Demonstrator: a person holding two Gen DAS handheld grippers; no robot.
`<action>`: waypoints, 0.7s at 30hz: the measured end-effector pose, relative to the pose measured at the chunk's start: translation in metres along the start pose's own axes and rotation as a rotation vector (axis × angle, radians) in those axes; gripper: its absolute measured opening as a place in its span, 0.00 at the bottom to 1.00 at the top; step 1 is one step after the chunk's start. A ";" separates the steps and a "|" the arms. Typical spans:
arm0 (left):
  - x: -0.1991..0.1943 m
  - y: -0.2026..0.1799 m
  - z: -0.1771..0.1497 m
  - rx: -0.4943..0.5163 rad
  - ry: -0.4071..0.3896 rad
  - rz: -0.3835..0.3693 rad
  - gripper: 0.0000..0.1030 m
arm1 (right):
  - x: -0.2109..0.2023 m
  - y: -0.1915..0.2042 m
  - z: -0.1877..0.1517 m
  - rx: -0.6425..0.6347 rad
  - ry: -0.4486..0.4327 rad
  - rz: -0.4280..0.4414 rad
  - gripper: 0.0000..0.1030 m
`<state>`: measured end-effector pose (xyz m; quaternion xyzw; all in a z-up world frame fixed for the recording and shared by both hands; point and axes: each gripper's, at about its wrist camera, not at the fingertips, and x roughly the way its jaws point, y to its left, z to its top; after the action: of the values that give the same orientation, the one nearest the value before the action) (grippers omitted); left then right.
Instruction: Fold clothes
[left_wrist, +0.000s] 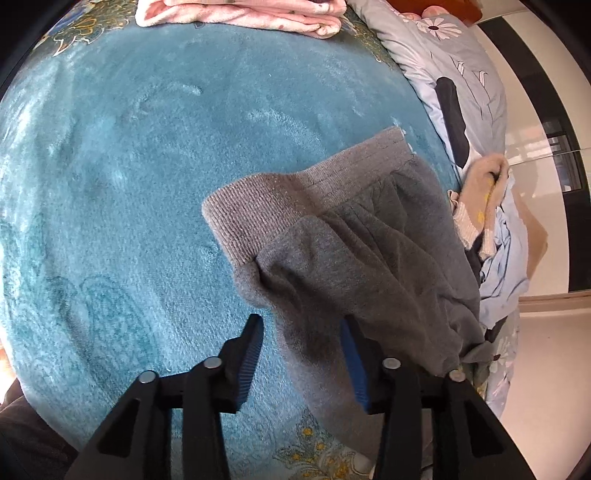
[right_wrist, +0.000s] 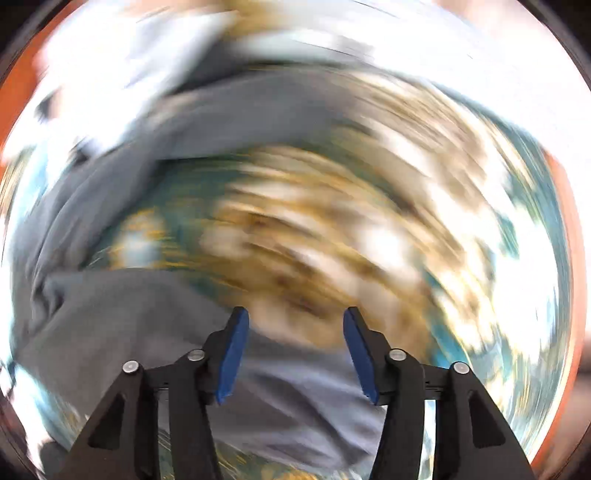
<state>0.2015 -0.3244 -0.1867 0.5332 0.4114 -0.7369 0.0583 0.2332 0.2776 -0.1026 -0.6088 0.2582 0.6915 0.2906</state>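
Grey sweatpants (left_wrist: 343, 236) lie on the teal blanket (left_wrist: 147, 184), pink towel (left_wrist: 240, 14) beyond, clothes pile (left_wrist: 491, 221) beside; both grippers' (left_wrist: 303, 325) (right_wrist: 295, 314) jaws gape apart.

A plush teal blanket (left_wrist: 147, 166) with a soft, brushed nap is spread over the bed. On it, grey trousers (left_wrist: 351, 266) of matt fleecy cotton are seen, with a coarser ribbed knit waistband (left_wrist: 280, 206). A fluffy pink fleece garment (left_wrist: 240, 14) is folded beyond. The left tongs (left_wrist: 303, 354) are made of matt black plastic, with ridged blue rubbery pads (left_wrist: 251, 362) and small shiny metal pins (left_wrist: 212, 363). The floor (left_wrist: 532, 125) looks glossy.
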 end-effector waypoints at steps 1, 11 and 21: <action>-0.001 0.000 0.001 0.001 -0.012 0.001 0.50 | 0.000 -0.037 -0.011 0.118 0.041 0.000 0.53; -0.007 0.027 0.009 -0.058 -0.050 0.012 0.55 | 0.035 -0.120 -0.120 0.635 0.155 0.164 0.53; 0.014 0.025 0.025 -0.026 -0.010 -0.011 0.42 | 0.015 -0.085 -0.109 0.623 0.094 0.074 0.09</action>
<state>0.1902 -0.3529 -0.2100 0.5266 0.4236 -0.7343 0.0634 0.3680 0.2606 -0.1313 -0.5120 0.4926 0.5605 0.4255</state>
